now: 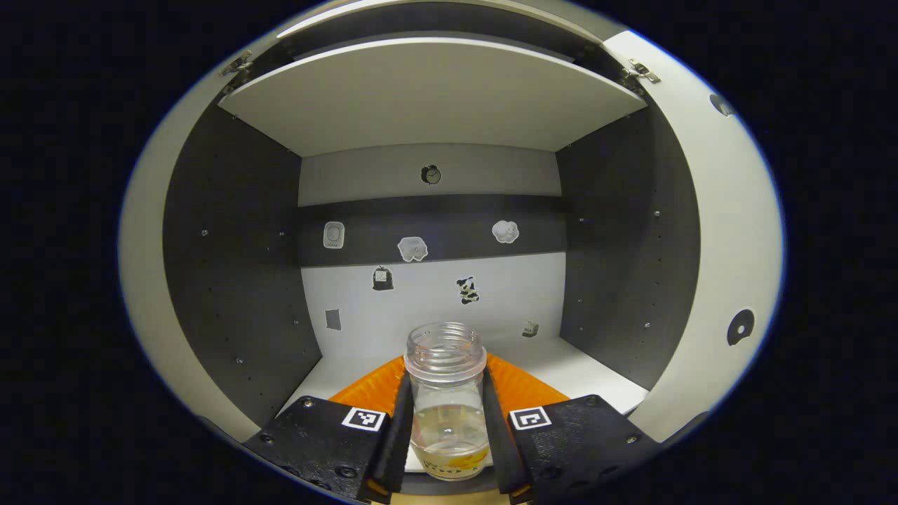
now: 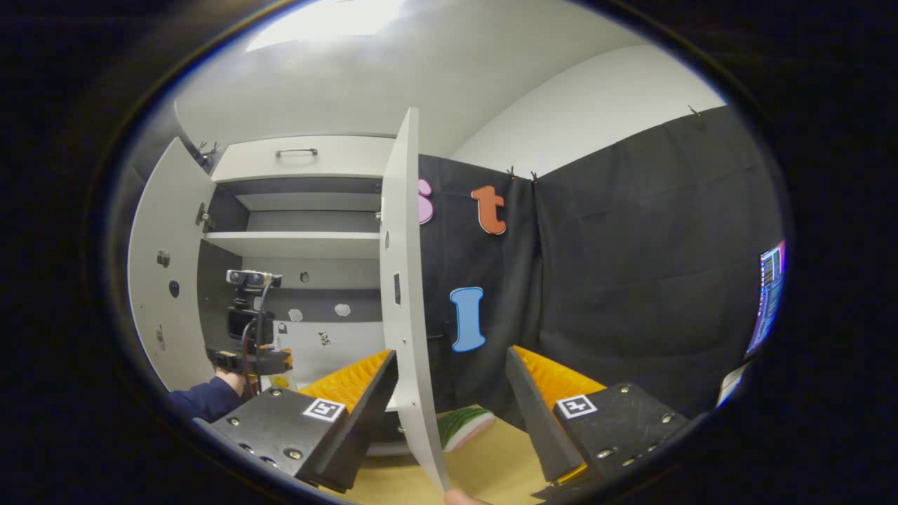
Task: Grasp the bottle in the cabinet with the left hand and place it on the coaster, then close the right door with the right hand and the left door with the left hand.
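Left gripper view puts me inside the cabinet (image 1: 231, 231), with my left gripper (image 1: 447, 421) reaching onto its lower shelf (image 1: 596, 372). The bottle (image 1: 447, 400) stands upright between the jaws, uncapped, clear, with a little liquid in its base. Both jaws sit tight against its sides, so I judge the grip made, low on the body under the threaded neck, which should keep it from tipping when I draw it out. Whether its base rests on the shelf or is just lifted I cannot tell. Small stickers (image 1: 412, 248) dot the back panel, and an upper shelf board (image 1: 428, 98) roofs the compartment.

In the right gripper view my right gripper (image 2: 449, 400) hangs out in front with its jaws wide apart and holding nothing. The free edge of the right door (image 2: 407, 294) runs between them, near but not pinched, which I read as waiting in place to push that door shut once the bottle is out. The left door (image 2: 165, 280) stands swung wide too. Farther off I see the left gripper (image 2: 249, 358) at the cabinet mouth, with a dark sleeve (image 2: 207, 400) behind it.

Below is a pale wooden tabletop (image 2: 491, 463), with a green-and-white rounded thing (image 2: 464, 425) on it near the door's foot; it may be the coaster, but I can't be sure. Black cloth (image 2: 631, 280) walls the booth, and a lit screen (image 2: 768, 294) glows at the far right.
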